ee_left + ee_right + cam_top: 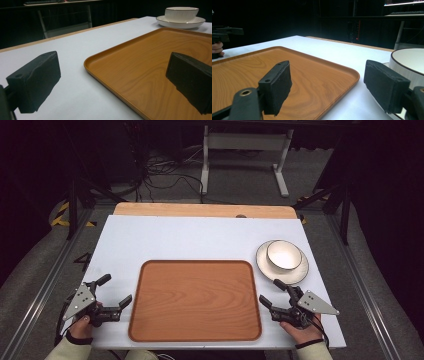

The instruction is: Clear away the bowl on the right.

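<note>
High view first: nearest to us, we hold a tool in each hand at the near edge of the white worktop (200,232), one on either side of the rectangular brown wooden tray with rounded corners (196,300). We take the tray as our landmark. Our left tool (116,290) hovers just off the tray's left rim, jaws spread wide with nothing between them; in the left gripper view its right pad hangs over the tray's wood and its left pad over bare white worktop. Our right tool (272,292) sits just off the tray's right rim, jaws likewise apart and empty; in the right gripper view one pad stands before the tray's corner and the other before the bowl. Beyond the tray's far right corner, near but clear of it, stands the white round bowl with a dark rim (283,255), resting on a white saucer plate (300,272).
</note>
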Demonstrator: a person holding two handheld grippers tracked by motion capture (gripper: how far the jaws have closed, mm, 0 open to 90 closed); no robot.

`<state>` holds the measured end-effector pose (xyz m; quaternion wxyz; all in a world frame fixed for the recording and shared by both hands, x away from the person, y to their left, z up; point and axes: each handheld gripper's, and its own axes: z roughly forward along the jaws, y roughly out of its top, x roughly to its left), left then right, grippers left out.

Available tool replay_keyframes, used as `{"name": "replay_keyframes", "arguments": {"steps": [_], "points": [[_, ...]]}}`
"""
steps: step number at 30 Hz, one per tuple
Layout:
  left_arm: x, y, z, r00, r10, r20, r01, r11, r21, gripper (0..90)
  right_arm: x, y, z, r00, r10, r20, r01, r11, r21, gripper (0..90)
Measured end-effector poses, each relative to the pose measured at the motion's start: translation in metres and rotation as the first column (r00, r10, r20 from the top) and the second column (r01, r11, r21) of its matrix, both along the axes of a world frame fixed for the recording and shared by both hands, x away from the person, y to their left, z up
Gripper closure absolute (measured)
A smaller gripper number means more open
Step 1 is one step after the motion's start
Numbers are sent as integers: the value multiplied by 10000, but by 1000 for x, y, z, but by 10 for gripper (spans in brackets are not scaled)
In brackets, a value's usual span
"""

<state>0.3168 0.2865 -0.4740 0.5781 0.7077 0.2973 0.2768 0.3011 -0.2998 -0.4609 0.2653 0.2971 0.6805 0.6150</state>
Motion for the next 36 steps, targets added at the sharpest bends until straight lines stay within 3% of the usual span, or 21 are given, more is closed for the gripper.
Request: {"name": "replay_keyframes", "arguments": {"steps": [3,14,18,36], "points": [[0,0,0,10000,-3,-53,4,10000,68,3,0,1,0,9999,125,84,-124,9998,-186,290],[0,0,0,10000,11,-63,-11,10000,50,3,0,2,2,9999,80,118,-79,9999,-90,292],[0,0,0,10000,20,-64,-20,10000,58,3,1,3,9,9998,74,160,-70,9996,-263,300],[0,0,0,9999,58,-81,-58,10000,20,3,5,5,35,9985,-280,-460,262,9989,-390,307]]}}
